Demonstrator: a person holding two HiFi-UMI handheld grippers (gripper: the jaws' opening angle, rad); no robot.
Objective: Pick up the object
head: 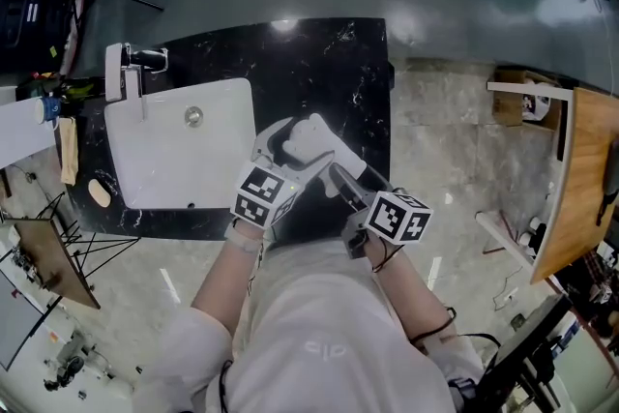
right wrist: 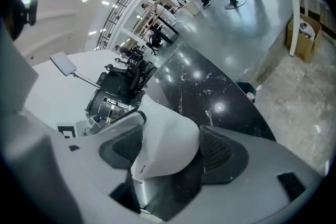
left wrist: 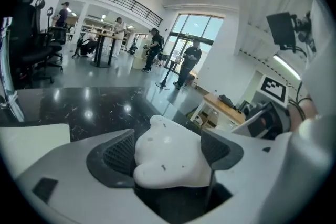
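Observation:
A white, lumpy moulded object (head: 311,140) hangs above the near edge of the black marble counter (head: 329,63), held from both sides. My left gripper (head: 282,150) reaches in from the lower left and is shut on it; in the left gripper view the object (left wrist: 165,165) fills the gap between the dark ribbed pads (left wrist: 118,155). My right gripper (head: 338,177) comes from the lower right. It is shut on the object's other end (right wrist: 167,144), which sits against its pads (right wrist: 218,152). The object's underside is hidden.
A white sink (head: 179,160) with a chrome faucet (head: 126,68) is set into the counter's left part. A beige lump (head: 99,192) lies on the counter left of the sink. A wooden table (head: 585,179) stands at the right, across a stone floor.

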